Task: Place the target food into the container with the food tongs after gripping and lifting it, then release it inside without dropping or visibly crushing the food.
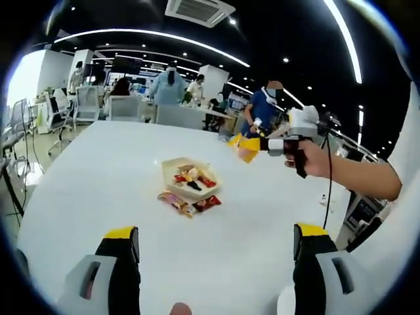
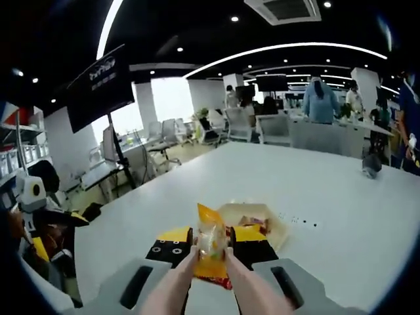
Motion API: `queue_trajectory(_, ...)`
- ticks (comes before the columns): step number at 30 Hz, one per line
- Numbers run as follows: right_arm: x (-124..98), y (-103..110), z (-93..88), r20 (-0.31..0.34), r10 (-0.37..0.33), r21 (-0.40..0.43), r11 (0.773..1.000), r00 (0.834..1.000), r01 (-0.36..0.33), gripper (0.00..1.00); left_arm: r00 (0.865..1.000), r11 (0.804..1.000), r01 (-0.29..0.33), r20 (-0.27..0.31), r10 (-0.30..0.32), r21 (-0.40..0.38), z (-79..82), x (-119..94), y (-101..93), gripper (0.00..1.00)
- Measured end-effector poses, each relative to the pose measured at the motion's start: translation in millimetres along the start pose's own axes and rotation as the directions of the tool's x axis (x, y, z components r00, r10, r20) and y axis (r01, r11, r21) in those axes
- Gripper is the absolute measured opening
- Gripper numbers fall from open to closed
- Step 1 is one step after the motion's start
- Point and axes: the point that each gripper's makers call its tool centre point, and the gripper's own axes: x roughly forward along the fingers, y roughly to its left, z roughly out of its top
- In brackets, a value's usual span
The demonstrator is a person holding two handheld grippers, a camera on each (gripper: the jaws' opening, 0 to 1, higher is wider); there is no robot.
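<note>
A beige tray [image 1: 190, 176] with several wrapped snacks in it stands mid-table. Two more snack packets [image 1: 187, 203] lie on the table just in front of it. My left gripper [image 1: 216, 235] hangs open above the near part of the table, its yellow-tipped jaws wide apart and nothing between them. A hand holds my right gripper [image 1: 257, 146] in the air to the right of the tray, with a yellow snack packet [image 1: 245, 149] at its tip. In the right gripper view, that gripper [image 2: 211, 244] is shut on the upright packet [image 2: 210, 243]. Two pinkish tong arms [image 2: 172, 287] pinch its sides, and the tray [image 2: 266, 216] lies just beyond.
The white table [image 1: 118, 170] is wide, with bare surface all round the tray. A small dark object [image 2: 372, 164] sits near its far edge. Chairs [image 1: 125, 106], desks and several people stand beyond the table. More chairs and desks [image 2: 157, 147] line the window side.
</note>
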Motion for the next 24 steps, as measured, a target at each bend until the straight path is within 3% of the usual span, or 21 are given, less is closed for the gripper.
queue_trajectory(24, 70, 4, 3.4, -0.062, 0.026, -0.042, 0.999, 0.998, -0.029, 0.22, 0.999, 0.998, -0.041, 0.02, 0.042, -0.049, 9.2, -8, 35.2, 0.98)
